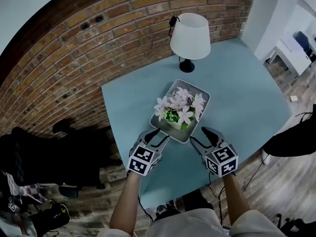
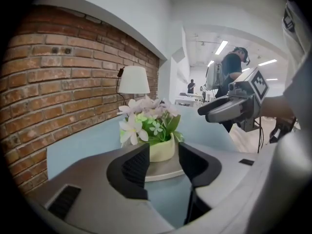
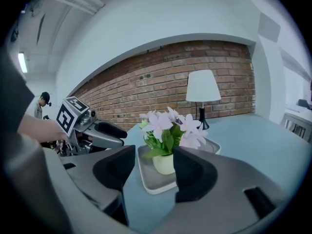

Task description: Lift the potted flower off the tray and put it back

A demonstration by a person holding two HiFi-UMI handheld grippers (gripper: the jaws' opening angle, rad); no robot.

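Both left tongs point(image 1: 159, 136) and right tongs point(image 1: 199, 135) gape empty, near the tray point(image 1: 183, 136); potted flower point(image 1: 178, 107) sits in it on the bench point(image 1: 237, 93).

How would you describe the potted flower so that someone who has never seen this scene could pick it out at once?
A light blue table stands against the brick wall, with a grey tray near its front edge. The potted flower stands in that tray: pale blossoms and green leaves in a small cream pot, unlike the white-shaded lamp behind it, which stands on the bare table.
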